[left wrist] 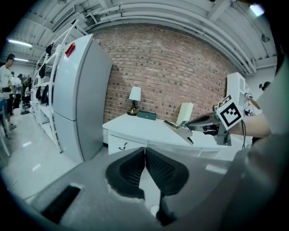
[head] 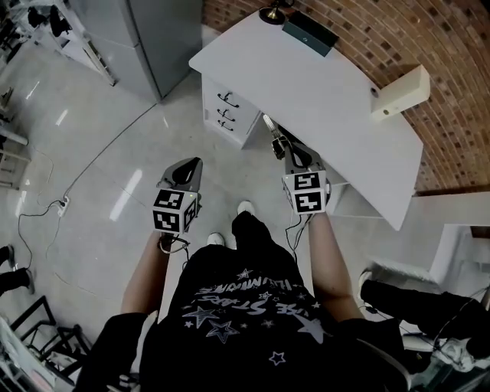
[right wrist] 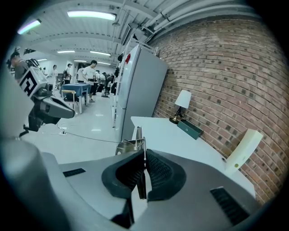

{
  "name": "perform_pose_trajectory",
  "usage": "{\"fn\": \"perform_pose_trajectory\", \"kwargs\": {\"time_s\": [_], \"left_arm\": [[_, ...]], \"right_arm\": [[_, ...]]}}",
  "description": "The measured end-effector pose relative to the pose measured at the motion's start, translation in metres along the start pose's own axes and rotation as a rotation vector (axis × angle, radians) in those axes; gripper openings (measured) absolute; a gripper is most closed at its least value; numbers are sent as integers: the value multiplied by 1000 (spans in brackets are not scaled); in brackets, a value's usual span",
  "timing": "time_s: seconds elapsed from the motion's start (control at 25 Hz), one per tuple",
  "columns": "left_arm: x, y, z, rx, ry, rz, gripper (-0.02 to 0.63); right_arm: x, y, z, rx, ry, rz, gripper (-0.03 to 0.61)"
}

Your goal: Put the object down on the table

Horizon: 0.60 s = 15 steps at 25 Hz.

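My right gripper [head: 289, 157] is shut on a slim metal tool [head: 274, 138] that looks like tongs. The tool sticks forward out of the jaws, over the near edge of the white table [head: 321, 92]. In the right gripper view the pads [right wrist: 153, 169] clamp the tool's thin handle, and its metal head [right wrist: 131, 144] shows beyond them. The left gripper view shows the tool [left wrist: 180, 130] from the side, in the air in front of the table. My left gripper [head: 187, 167] hangs over the floor, left of the table, shut with nothing between its pads [left wrist: 156, 167].
On the table's far end stand a small lamp [head: 274, 11] and a dark green box [head: 309, 34]; a cream box [head: 400, 93] leans by the brick wall. A drawer unit [head: 227, 109] sits under the table. A grey cabinet [head: 145, 38] stands to the left. Cables cross the floor.
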State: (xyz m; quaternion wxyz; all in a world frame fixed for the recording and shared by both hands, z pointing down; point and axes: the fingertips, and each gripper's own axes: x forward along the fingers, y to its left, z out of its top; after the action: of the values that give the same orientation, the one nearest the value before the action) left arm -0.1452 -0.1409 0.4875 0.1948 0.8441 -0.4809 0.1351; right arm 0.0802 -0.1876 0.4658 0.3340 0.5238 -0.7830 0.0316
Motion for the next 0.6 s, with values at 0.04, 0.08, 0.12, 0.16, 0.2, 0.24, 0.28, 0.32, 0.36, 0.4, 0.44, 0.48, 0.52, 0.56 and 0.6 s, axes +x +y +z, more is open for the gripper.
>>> {"fn": "perform_pose_trajectory", "kwargs": {"time_s": [0.04, 0.08, 0.12, 0.16, 0.2, 0.24, 0.28, 0.32, 0.36, 0.4, 0.44, 0.48, 0.52, 0.56, 0.6], "left_arm": [[4, 1, 2, 3, 2, -2, 21], [9, 1, 4, 8, 2, -2, 21], [13, 2, 7, 13, 0, -1, 21], [18, 3, 11, 19, -3, 3, 21], [22, 5, 15, 25, -6, 7, 21], [28, 7, 20, 30, -9, 11, 21], [33, 9, 25, 34, -13, 15, 21], [37, 12, 30, 37, -15, 21, 21], [42, 15, 35, 39, -16, 28, 21], [48, 19, 39, 40, -15, 36, 21], [54, 22, 44, 40, -14, 44, 21], [60, 25, 49, 39, -13, 50, 21], [67, 27, 55, 40, -14, 53, 21], [75, 29, 60, 40, -16, 55, 21], [82, 30, 66, 40, -15, 57, 21]], "right_arm": [[4, -3, 1, -1, 1, 0, 13], [9, -6, 3, -2, 1, 1, 12], [16, -10, 3, -3, 1, 2, 12], [23, -15, 5, -6, -2, 2, 12], [30, -20, 6, -8, -5, 1, 12], [38, -25, 9, -10, -10, 0, 13], [47, -30, 13, -14, -16, 0, 12], [56, -34, 17, -21, -20, 2, 12], [65, -38, 22, -31, -23, 5, 13], [74, -42, 26, -44, -25, 8, 13], [83, -47, 30, -59, -25, 11, 13], [92, -52, 34, -75, -27, 13, 13], [100, -58, 38, -91, -30, 15, 12], [108, -64, 43, -106, -36, 17, 12], [116, -69, 46, -116, -38, 20, 13]]}}
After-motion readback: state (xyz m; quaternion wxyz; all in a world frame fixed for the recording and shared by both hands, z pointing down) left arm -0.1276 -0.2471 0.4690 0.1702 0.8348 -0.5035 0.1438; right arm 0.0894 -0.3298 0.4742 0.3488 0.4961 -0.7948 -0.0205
